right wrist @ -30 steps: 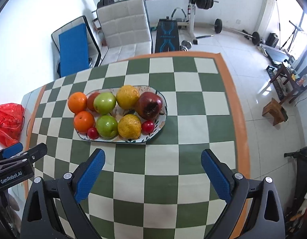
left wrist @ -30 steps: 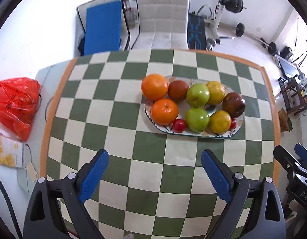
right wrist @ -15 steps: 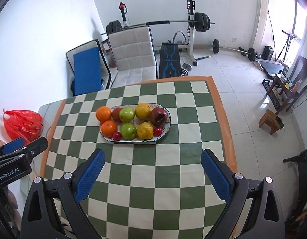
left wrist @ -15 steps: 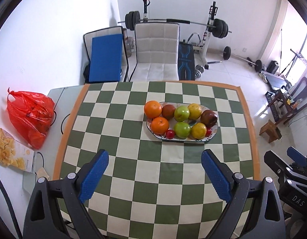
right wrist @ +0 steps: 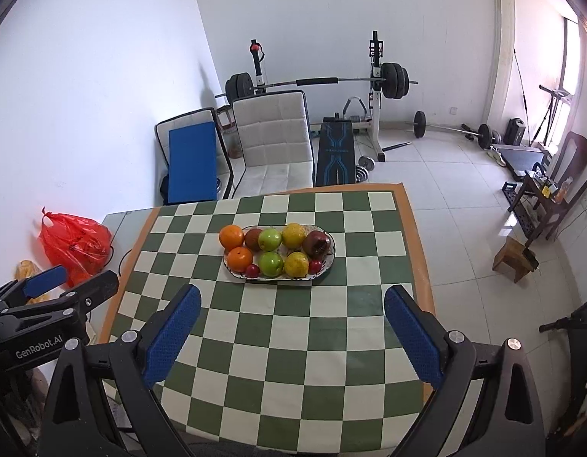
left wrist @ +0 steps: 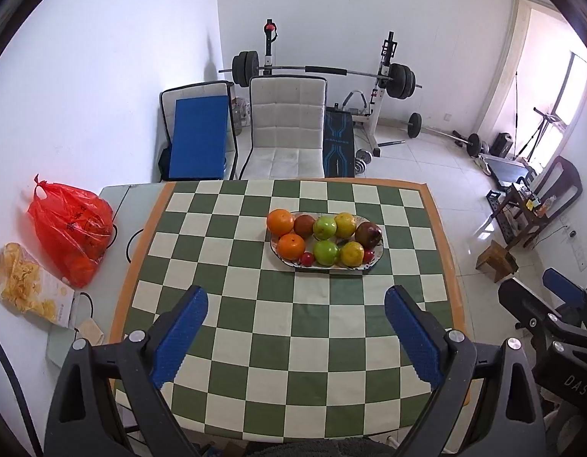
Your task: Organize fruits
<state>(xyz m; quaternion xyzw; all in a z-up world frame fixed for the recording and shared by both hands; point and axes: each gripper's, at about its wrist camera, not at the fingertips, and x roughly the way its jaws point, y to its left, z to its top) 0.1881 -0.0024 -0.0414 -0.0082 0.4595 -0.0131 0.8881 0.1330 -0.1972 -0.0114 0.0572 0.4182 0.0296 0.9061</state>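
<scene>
Looking forward from the left wrist, the left gripper (left wrist: pixel 296 306) hangs above the near part of a green-and-cream checkered tablecloth (left wrist: pixel 255 342), its blue-padded jaws spread wide with nothing between them. Well ahead of it, an oval plate (left wrist: pixel 375 261) sits on the cloth, packed with fruit: two oranges (left wrist: pixel 280 222) at its left end, a brownish fruit beside them, two green apples (left wrist: pixel 325 227), two yellow citrus fruits (left wrist: pixel 345 224), a dark red pomegranate (left wrist: pixel 368 234) at the right end and small red fruits along the near rim. A red plastic bag (left wrist: pixel 70 224) and a snack packet (left wrist: pixel 26 287) lie left of the cloth, and the other gripper shows at the right edge. From the right wrist, the right gripper (right wrist: pixel 292 304) is likewise high over the near cloth, jaws wide apart and empty. The same plate (right wrist: pixel 329 262) lies ahead and slightly left, all fruit resting on it, touching one another. A white chair (right wrist: pixel 274 148) stands behind the table.
</scene>
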